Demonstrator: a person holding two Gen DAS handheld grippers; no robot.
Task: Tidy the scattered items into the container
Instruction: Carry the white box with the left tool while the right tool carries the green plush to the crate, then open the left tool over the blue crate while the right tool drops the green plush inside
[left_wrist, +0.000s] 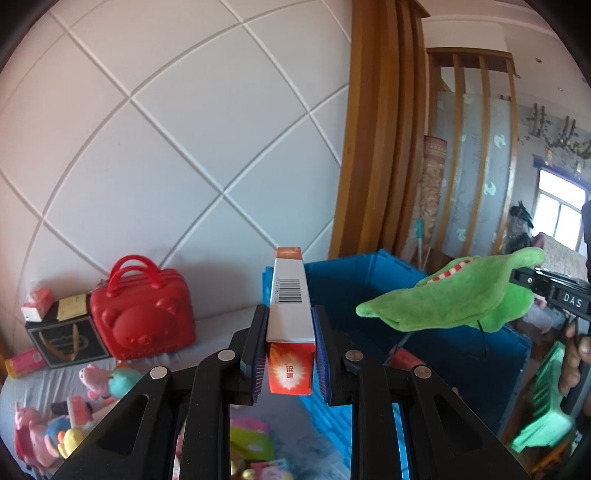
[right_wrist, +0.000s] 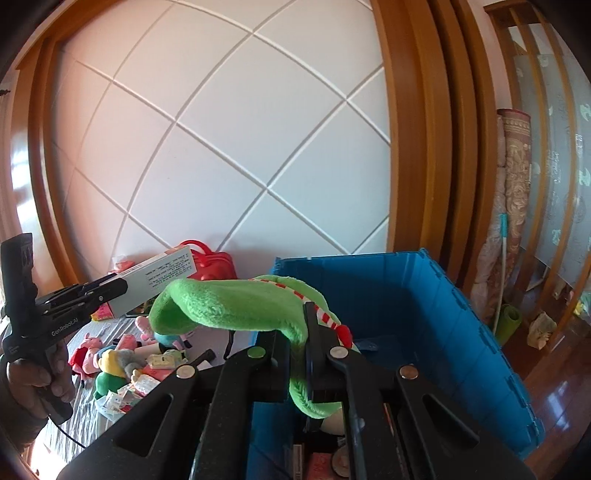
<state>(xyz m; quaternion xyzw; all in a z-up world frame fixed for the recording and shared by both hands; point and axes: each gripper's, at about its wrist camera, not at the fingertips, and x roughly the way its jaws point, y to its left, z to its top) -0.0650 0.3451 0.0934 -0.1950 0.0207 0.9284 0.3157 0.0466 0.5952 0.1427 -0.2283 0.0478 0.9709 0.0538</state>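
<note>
Carrying to the blue bin (right_wrist: 424, 295): left gripper (left_wrist: 290, 354) clamps a box (left_wrist: 290, 295), right gripper (right_wrist: 297, 354) pinches a green plush (right_wrist: 236, 302); next, probably, release above it.

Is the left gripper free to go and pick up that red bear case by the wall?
Probably not yet. The left gripper is shut on a long carton, so its jaws are occupied. The red bear case stands unobstructed; the carton must go first.

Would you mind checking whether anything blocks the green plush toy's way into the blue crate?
Nothing visible does: the green plush toy, clamped in the right gripper, hangs at the open blue crate.
</note>
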